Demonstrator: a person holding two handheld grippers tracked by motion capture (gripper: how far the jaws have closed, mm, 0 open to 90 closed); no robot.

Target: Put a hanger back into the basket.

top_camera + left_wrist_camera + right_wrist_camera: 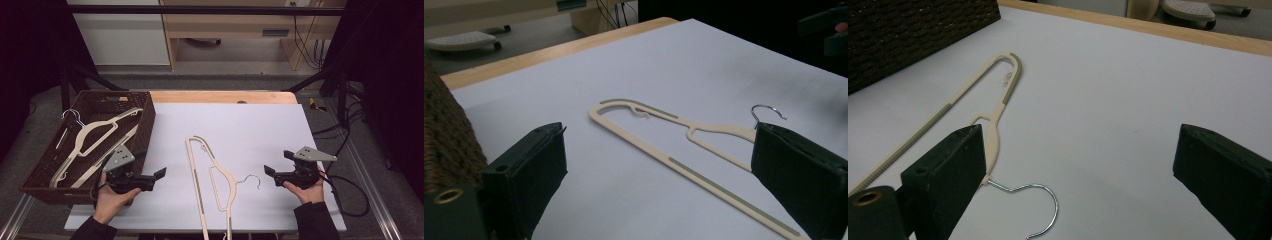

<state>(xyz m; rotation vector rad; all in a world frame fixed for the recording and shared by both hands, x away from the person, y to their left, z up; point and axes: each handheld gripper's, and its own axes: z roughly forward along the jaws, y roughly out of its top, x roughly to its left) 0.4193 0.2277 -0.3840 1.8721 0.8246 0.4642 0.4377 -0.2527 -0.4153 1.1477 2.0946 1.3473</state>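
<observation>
A cream hanger [210, 180] with a metal hook [251, 179] lies flat on the white sheet [250, 130], between my two grippers. My left gripper [157, 176] hovers open beside the basket, left of the hanger, and points toward it. In the left gripper view the hanger [684, 167] lies ahead of the wide-apart jaws of my left gripper [659, 130], with nothing between them. My right gripper [277, 162] stands open to the right of the hook. In the right gripper view, the hanger [1007, 90] and its hook [1048, 192] lie just beyond the left jaw of my right gripper [1080, 130].
A dark woven basket [146, 127] sits at the table's left and holds two more cream hangers [95, 135]. Its wall shows close by in the left gripper view [444, 140]. Wooden table edge [225, 96] runs along the back. Cables trail at the right.
</observation>
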